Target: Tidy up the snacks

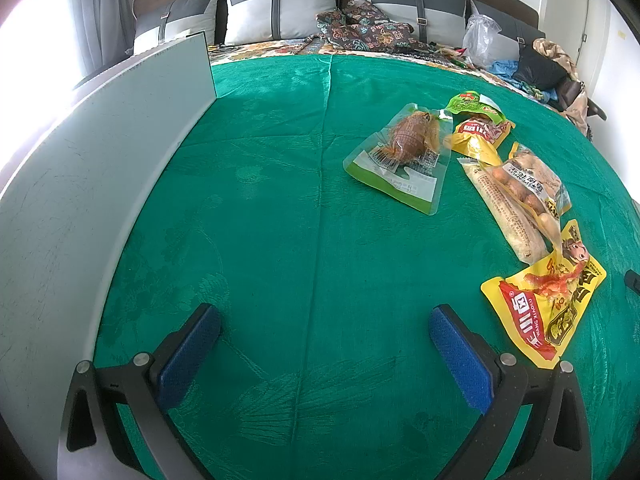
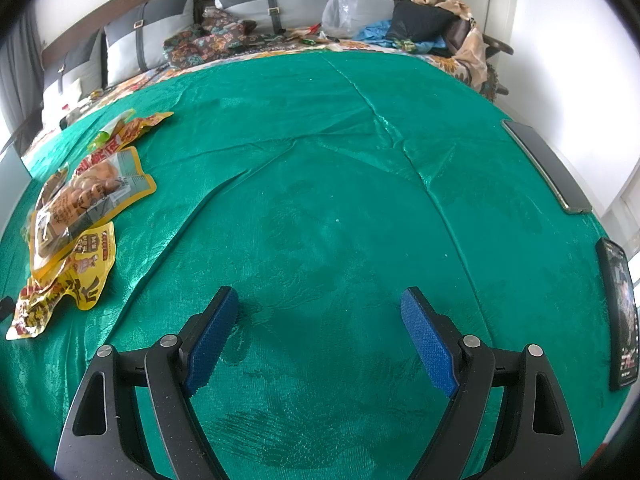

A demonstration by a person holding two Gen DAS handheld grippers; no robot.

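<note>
Both tools gape empty over the green bedspread (image 1: 280,220).
Snack packets (image 1: 520,192) lie heaped right of the left tool (image 1: 324,332), left of the right tool (image 2: 320,312), awaiting sorting.

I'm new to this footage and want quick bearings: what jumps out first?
A bright green cloth fills both views. Snack packets cluster at its right in the left wrist view, the yellow packet nearest. The left gripper and right gripper hang open over bare cloth.
</note>
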